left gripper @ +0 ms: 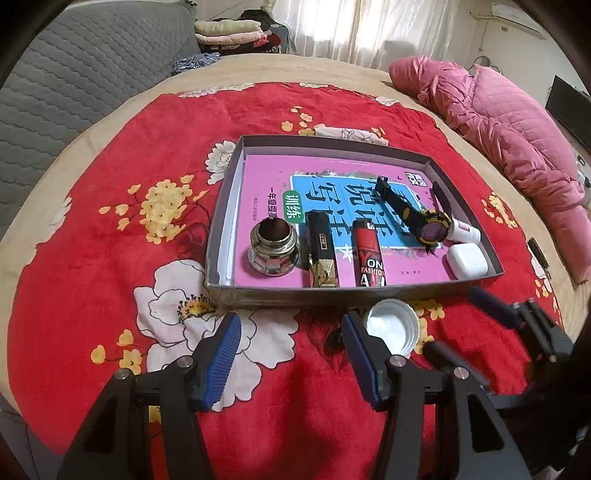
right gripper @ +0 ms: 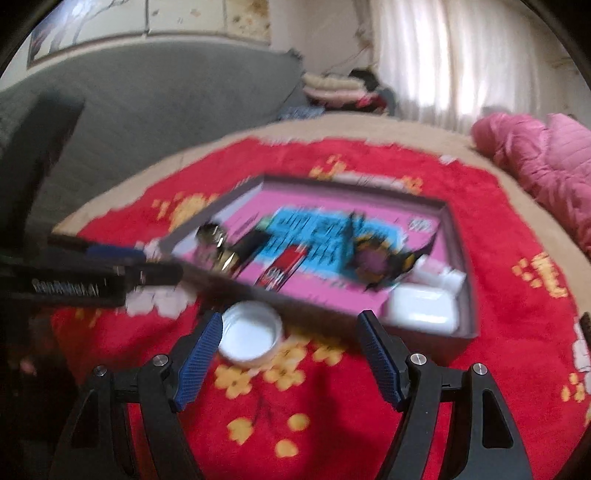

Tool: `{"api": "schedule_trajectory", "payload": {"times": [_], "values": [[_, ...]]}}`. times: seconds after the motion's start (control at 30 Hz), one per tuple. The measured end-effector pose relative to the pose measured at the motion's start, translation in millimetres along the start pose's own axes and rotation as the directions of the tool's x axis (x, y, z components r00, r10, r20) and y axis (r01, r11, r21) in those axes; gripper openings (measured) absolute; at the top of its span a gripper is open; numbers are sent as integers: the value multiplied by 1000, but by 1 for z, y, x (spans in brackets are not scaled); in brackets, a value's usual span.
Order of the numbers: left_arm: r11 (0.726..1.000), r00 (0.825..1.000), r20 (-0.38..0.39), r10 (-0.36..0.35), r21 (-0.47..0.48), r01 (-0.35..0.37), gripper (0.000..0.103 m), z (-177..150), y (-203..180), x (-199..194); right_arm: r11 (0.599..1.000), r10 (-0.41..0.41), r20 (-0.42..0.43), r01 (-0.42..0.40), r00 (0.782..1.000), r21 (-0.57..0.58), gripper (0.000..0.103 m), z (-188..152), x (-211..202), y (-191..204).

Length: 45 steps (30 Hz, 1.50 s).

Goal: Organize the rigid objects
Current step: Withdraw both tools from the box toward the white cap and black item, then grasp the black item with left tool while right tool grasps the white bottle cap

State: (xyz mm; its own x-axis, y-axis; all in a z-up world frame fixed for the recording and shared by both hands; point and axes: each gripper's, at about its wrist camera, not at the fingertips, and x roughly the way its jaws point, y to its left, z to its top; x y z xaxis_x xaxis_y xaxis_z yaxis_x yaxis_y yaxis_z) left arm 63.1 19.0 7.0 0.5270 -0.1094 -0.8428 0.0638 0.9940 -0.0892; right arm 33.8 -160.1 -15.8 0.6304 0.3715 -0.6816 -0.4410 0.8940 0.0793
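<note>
A grey shallow box [left gripper: 236,293] [right gripper: 461,236] on the red floral blanket holds a pink book, a glass jar [left gripper: 274,249], a black and gold lighter [left gripper: 322,254], a red lighter [left gripper: 369,256], a black and yellow watch [left gripper: 430,223], a small white bottle [left gripper: 466,233] and a white earbud case [left gripper: 467,260] [right gripper: 421,308]. A white cap [left gripper: 391,326] [right gripper: 248,334] lies open side up in front of the box. My left gripper [left gripper: 291,354] is open and empty, left of the cap. My right gripper [right gripper: 290,352] is open, with the cap by its left finger. The right view is blurred.
The right gripper shows in the left wrist view [left gripper: 524,321], and the left gripper in the right wrist view [right gripper: 110,266]. A pink quilted jacket [left gripper: 498,122] lies at the far right. A grey sofa [left gripper: 74,81] and folded clothes [left gripper: 229,31] stand behind.
</note>
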Motion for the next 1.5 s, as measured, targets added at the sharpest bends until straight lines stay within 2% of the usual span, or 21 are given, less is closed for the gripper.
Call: {"api": "schedule_trajectory", "payload": {"times": [0.13,0.43,0.63,0.87,1.03,1.23,1.5], "values": [[1000,1000,-8,-6,4,6,56,-4,-1,3,1000,3,-54,-4,999,-17,76,-7,15,6],[1000,999,-38,-23,9,24,56,-12,-3,15,999,2,-71,-6,997,-54,76,-12,26,17],[999,998,-54,-31,17,32,56,-15,-6,20,996,-37,-67,32,997,-79,76,-11,35,21],[999,997,-69,-39,28,41,56,-16,-12,24,996,-44,-71,38,997,-80,76,-11,48,21],[998,996,-79,-42,46,46,56,-17,-18,27,999,-20,-73,18,997,-32,76,-9,49,12],[997,995,-93,-47,54,52,56,-14,-24,34,1000,-29,-81,28,996,-9,63,-9,45,3],[998,993,-112,-32,59,39,56,-14,-29,46,1000,-20,-93,22,996,22,59,-11,46,-5]]}}
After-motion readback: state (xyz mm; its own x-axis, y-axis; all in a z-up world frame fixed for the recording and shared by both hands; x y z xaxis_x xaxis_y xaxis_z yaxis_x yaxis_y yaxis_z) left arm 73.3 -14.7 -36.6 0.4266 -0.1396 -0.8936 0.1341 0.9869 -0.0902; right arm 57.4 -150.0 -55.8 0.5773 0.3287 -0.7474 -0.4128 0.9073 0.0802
